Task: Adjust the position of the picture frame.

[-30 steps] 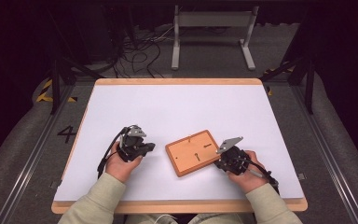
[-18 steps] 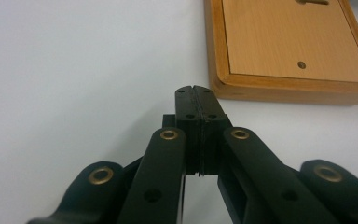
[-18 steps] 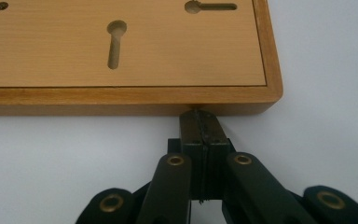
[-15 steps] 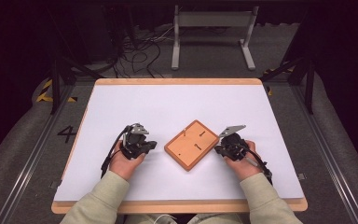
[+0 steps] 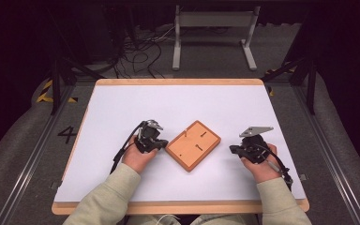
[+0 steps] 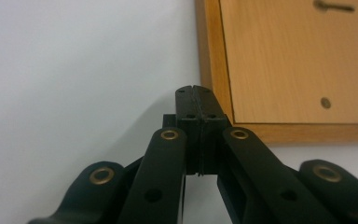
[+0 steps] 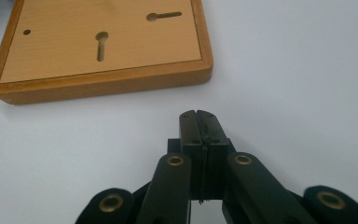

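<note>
A flat wooden board (image 5: 193,145) with two keyhole slots lies turned at an angle near the table's front middle, back face up. In the left gripper view my left gripper (image 6: 195,88) is shut with nothing in it, its tips right at the board's (image 6: 298,65) near corner. From above, the left gripper (image 5: 161,140) sits just left of the board. My right gripper (image 5: 232,150) rests a short way right of the board, clear of it. Its jaws are pressed together and hold nothing in the right gripper view (image 7: 198,114), with the board (image 7: 100,44) ahead.
The white table (image 5: 122,108) has a wooden rim. Beyond its far edge stand a white metal frame (image 5: 213,33) and loose cables (image 5: 140,51) on the dark floor. Black rails (image 5: 28,159) run along both sides.
The board has slid and turned toward the left gripper. My right gripper has drawn back to the right, away from the board. The left gripper has barely moved.
</note>
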Tool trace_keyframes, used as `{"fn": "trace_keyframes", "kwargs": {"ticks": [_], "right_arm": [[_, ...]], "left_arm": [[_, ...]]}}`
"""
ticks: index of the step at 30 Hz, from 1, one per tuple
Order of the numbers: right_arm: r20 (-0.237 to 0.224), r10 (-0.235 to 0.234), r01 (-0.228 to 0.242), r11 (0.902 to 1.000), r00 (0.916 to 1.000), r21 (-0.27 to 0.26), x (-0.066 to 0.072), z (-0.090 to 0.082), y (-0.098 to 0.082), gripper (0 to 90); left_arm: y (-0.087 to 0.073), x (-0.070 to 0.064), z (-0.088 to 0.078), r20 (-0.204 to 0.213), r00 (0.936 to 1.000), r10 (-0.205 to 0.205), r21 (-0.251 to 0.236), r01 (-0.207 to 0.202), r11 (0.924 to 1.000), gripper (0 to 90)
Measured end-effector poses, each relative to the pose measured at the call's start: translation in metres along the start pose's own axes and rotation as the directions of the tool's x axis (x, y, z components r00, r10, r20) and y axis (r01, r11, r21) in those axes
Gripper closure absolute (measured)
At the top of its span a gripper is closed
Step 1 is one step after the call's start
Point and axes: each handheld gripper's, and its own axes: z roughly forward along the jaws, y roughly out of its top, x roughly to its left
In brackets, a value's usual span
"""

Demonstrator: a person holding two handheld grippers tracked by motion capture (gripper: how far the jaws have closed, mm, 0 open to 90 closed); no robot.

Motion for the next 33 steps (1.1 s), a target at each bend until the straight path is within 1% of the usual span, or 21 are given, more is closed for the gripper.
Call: {"fn": "trace_keyframes", "kwargs": {"ticks": [3,5,7,8,9,10,12,13,14,15,18,20,23,24,25,27,28,29,30,31,33], "right_arm": [[0.006,0.016,-0.016,0.9999,0.9999,-0.005,-0.004,-0.005,-0.003,90.0],[0.012,0.028,-0.028,0.9995,0.9995,-0.011,-0.008,-0.01,-0.004,90.0],[0.019,0.041,-0.041,0.999,0.999,-0.02,-0.011,-0.014,-0.005,90.0],[0.019,0.041,-0.041,0.999,0.999,-0.02,-0.011,-0.014,-0.005,90.0],[0.021,0.056,-0.055,0.9982,0.9982,-0.022,-0.014,-0.018,-0.005,90.0],[0.024,0.059,-0.059,0.998,0.998,-0.023,-0.016,-0.019,-0.006,90.0],[0.024,0.071,-0.071,0.9973,0.9972,-0.019,-0.019,-0.022,-0.006,89.5],[0.024,0.071,-0.071,0.9973,0.9972,-0.019,-0.019,-0.022,-0.006,89.5],[0.025,0.082,-0.081,0.9965,0.9963,-0.016,-0.021,-0.022,-0.007,89.0],[0.025,0.094,-0.093,0.9955,0.9953,-0.016,-0.024,-0.024,-0.008,88.8],[0.032,0.099,-0.099,0.9949,0.9945,-0.022,-0.027,-0.027,-0.009,88.7],[0.034,0.107,-0.107,0.9941,0.9937,-0.02,-0.028,-0.028,-0.009,88.8],[0.041,0.113,-0.112,0.9935,0.9928,-0.02,-0.032,-0.029,-0.01,88.8],[0.041,0.12,-0.12,0.9927,0.9919,-0.017,-0.032,-0.029,-0.01,88.8],[0.042,0.121,-0.121,0.9926,0.9918,-0.016,-0.032,-0.029,-0.011,88.8],[0.046,0.116,-0.116,0.9932,0.9922,-0.015,-0.032,-0.028,-0.01,88.8],[0.046,0.116,-0.116,0.9932,0.9922,-0.015,-0.032,-0.028,-0.01,88.8],[0.046,0.116,-0.115,0.9932,0.9922,-0.014,-0.031,-0.028,-0.01,88.7],[0.047,0.114,-0.113,0.9935,0.9924,-0.013,-0.03,-0.027,-0.009,88.7],[0.043,0.112,-0.112,0.9937,0.9928,-0.013,-0.03,-0.025,-0.009,88.9],[0.039,0.11,-0.11,0.9939,0.9932,-0.012,-0.028,-0.02,-0.006,89.2]], "left_arm": [[-0.001,0.001,-0.001,0.031,0.9995,0.01,0.011,-0.01,0.9999,90.0],[-0.003,-0.007,-0.001,0.05,0.9981,0.037,0.025,-0.038,0.999,90.0],[-0.005,-0.016,-0.002,0.079,0.9935,0.082,0.036,-0.085,0.9957,90.0],[-0.005,-0.016,-0.002,0.079,0.9935,0.082,0.036,-0.085,0.9957,90.0],[-0.007,-0.018,-0.002,0.098,0.9903,0.099,0.042,-0.103,0.9937,90.0],[-0.01,-0.027,-0.001,0.13,0.9846,0.117,0.047,-0.124,0.9912,90.0],[-0.01,-0.038,0.0,0.155,0.9733,0.17,0.054,-0.18,0.9822,90.0],[-0.01,-0.038,0.0,0.155,0.9733,0.17,0.054,-0.18,0.9822,90.0],[-0.01,-0.044,0.001,0.17,0.9671,0.19,0.056,-0.202,0.9779,90.0],[-0.01,-0.057,0.004,0.191,0.956,0.222,0.05,-0.236,0.9705,90.0],[-0.01,-0.074,0.006,0.188,0.9422,0.277,0.054,-0.292,0.955,90.0],[-0.011,-0.078,0.007,0.186,0.94,0.286,0.048,-0.299,0.9529,90.0],[-0.011,-0.091,0.011,0.203,0.9268,0.316,0.033,-0.329,0.9437,90.0],[-0.011,-0.094,0.012,0.209,0.9204,0.331,0.025,-0.343,0.939,89.9],[-0.011,-0.097,0.012,0.199,0.9116,0.36,0.019,-0.371,0.9286,89.8],[-0.011,-0.099,0.011,0.175,0.9075,0.382,0.019,-0.391,0.9203,86.4],[-0.012,-0.096,0.009,0.169,0.9078,0.384,0.016,-0.392,0.9199,86.4],[-0.013,-0.091,0.007,0.163,0.9158,0.367,0.007,-0.373,0.9279,86.0],[-0.013,-0.087,0.005,0.161,0.9204,0.356,-0.001,-0.361,0.9327,85.9],[-0.014,-0.082,0.001,0.157,0.9292,0.334,-0.014,-0.336,0.9416,86.0],[-0.017,-0.072,-0.005,0.141,0.9433,0.301,-0.039,-0.298,0.9538,86.0]]}}
